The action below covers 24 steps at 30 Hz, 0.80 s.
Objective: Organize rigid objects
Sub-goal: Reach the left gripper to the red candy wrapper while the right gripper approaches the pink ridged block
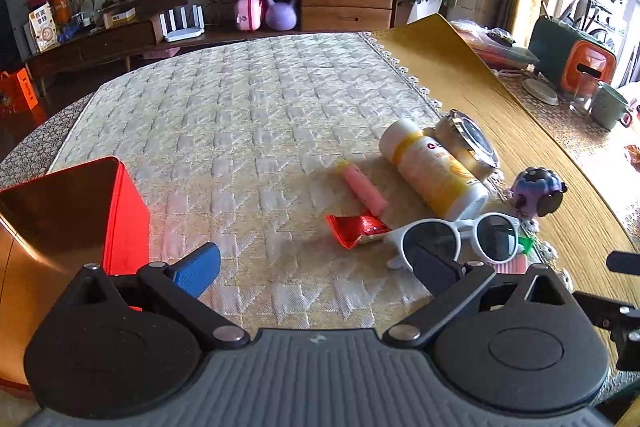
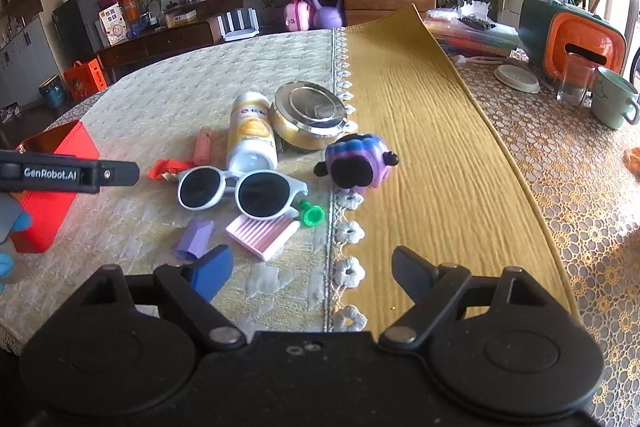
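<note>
A pile of small objects lies on the quilted cloth: white sunglasses (image 2: pixel 240 189) (image 1: pixel 460 237), a yellow-and-white bottle (image 2: pixel 250 135) (image 1: pixel 432 167) on its side, a round gold tin (image 2: pixel 308 115) (image 1: pixel 468 143), a purple toy (image 2: pixel 358 163) (image 1: pixel 538 193), a pink tube (image 1: pixel 364 189), a red wrapper (image 1: pixel 354 229), a pink ribbed block (image 2: pixel 262 233), a purple piece (image 2: pixel 196 237) and a green cap (image 2: pixel 312 214). An open red box (image 1: pixel 124 223) (image 2: pixel 56 195) stands at the left. My left gripper (image 1: pixel 316 267) is open, just short of the sunglasses. My right gripper (image 2: pixel 312 273) is open with nothing between its fingers, near the pink block.
A yellow runner (image 2: pixel 420 147) with a lace edge lies right of the pile. A green mug (image 2: pixel 612 99), a glass (image 2: pixel 574 83) and an orange-and-green holder (image 2: pixel 576 39) stand at the far right. The left gripper's body (image 2: pixel 68 173) reaches in from the left edge.
</note>
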Tool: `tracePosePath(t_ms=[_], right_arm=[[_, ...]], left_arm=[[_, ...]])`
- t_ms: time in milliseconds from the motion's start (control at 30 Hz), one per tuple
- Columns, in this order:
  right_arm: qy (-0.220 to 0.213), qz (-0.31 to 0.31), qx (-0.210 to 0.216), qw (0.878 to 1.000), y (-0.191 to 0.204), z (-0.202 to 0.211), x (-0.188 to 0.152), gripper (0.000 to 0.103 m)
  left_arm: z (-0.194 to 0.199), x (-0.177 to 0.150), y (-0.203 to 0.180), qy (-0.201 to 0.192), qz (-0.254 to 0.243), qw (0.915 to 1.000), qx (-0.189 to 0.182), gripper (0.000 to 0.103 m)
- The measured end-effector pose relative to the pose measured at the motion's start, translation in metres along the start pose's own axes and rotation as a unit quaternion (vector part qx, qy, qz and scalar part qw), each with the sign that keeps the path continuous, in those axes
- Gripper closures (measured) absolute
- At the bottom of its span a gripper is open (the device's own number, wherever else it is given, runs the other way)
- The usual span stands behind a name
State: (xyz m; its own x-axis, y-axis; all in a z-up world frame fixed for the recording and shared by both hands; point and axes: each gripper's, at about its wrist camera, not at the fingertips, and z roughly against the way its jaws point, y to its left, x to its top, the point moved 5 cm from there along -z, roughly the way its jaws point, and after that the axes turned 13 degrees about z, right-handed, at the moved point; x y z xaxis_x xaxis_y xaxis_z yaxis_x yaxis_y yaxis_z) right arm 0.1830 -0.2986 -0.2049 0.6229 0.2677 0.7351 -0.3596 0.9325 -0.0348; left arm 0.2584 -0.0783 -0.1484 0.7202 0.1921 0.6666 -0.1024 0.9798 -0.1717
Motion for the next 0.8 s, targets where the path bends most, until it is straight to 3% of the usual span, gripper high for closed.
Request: tracePosePath(t_ms=[300,533,800], right_arm=[[0.013,-0.007,-0.005,1.0,-0.009,-0.021,-0.003,0.029],[-0.003,0.004,0.009,1.0,-0.005,-0.028,0.014,0.033],[0.003,0.036,0.046,0.998,0.023,-0.038,0.019,0.043]], left_arm=[[-0.032,0.01,0.008,0.022,0.026,0.9993,0.011,0.001],[-0.043,0.015,0.004,0.022,0.025,0.9994,0.011,0.002],[-0.054,0.016,0.005,0.033,0.03,0.999,0.001,0.013]])
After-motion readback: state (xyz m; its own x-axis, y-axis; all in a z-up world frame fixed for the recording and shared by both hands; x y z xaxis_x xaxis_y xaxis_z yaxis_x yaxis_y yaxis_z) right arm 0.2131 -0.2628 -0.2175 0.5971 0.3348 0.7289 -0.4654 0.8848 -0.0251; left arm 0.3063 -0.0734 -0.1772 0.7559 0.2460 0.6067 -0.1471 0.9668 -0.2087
